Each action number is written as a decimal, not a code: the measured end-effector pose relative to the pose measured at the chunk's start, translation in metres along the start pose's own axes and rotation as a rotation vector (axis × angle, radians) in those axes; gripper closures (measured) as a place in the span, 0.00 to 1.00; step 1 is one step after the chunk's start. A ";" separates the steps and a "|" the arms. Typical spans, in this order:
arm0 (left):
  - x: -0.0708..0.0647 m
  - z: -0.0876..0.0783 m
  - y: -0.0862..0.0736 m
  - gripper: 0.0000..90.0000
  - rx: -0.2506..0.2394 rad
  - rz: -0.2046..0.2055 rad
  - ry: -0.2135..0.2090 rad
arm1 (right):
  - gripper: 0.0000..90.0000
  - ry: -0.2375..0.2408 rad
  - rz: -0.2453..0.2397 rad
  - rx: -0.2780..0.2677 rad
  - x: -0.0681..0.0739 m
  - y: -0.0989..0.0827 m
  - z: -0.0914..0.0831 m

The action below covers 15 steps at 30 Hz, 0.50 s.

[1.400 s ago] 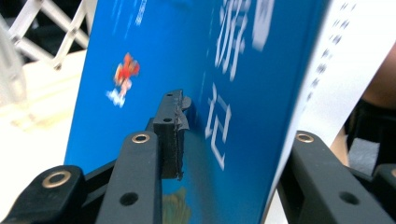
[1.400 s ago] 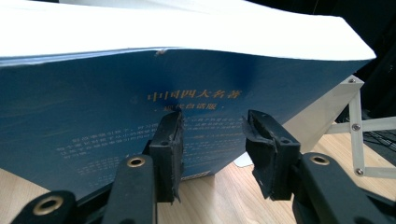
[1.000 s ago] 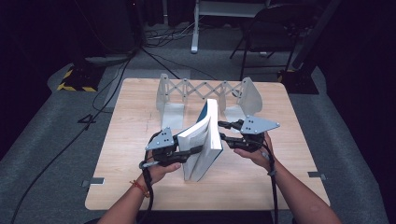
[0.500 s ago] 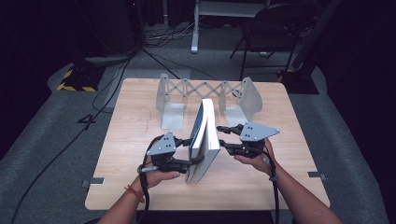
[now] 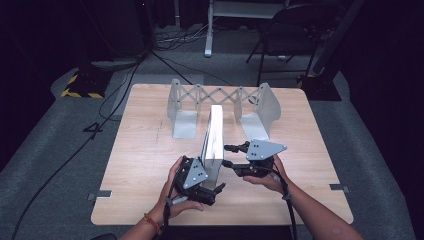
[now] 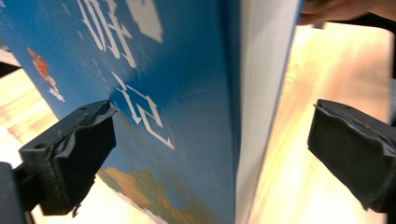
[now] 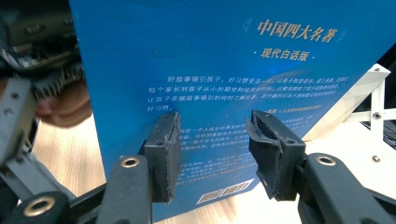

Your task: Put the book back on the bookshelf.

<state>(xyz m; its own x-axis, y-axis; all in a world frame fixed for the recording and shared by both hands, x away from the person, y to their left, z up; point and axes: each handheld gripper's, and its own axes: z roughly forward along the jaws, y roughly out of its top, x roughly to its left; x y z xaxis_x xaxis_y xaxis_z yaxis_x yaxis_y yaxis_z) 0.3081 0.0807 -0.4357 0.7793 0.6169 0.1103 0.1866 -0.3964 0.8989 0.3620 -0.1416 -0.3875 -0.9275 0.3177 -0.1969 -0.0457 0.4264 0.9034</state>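
Book upright between left tongs, right tongs.

Blue book stands, seemingly untouched, between the just-opened left gripper fingers.

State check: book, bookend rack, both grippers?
book: upright on its lower edge on the table, closed, in front of the gap between the rack's end plates.
expanding bookend rack: standing, stretched open, nothing in it.
left gripper: jaws have just been opening, wide apart, book's near edge between them, right jaw clear of it.
right gripper: jaws have just been opening, part open, tips facing the back cover.
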 end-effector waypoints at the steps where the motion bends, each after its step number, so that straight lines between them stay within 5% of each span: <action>1: -0.001 0.001 0.000 0.02 -0.010 -0.009 0.016 | 0.59 -0.013 0.001 0.004 0.000 0.000 0.002; 7: -0.009 0.009 -0.002 0.18 -0.069 -0.078 0.180 | 0.56 -0.038 0.017 -0.013 -0.001 -0.004 0.005; 11: -0.010 0.009 -0.004 0.24 -0.070 -0.068 0.218 | 0.56 -0.061 0.017 -0.021 -0.002 -0.005 0.006; 15: -0.005 0.004 -0.007 0.37 -0.081 -0.090 0.205 | 0.54 -0.060 0.006 -0.022 -0.001 -0.004 0.007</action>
<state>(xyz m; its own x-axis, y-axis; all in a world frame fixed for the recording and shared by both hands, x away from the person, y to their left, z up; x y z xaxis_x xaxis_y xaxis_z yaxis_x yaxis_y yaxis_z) 0.3052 0.0773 -0.4440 0.6225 0.7756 0.1044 0.1948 -0.2828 0.9392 0.3658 -0.1376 -0.3937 -0.9040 0.3705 -0.2131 -0.0488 0.4060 0.9126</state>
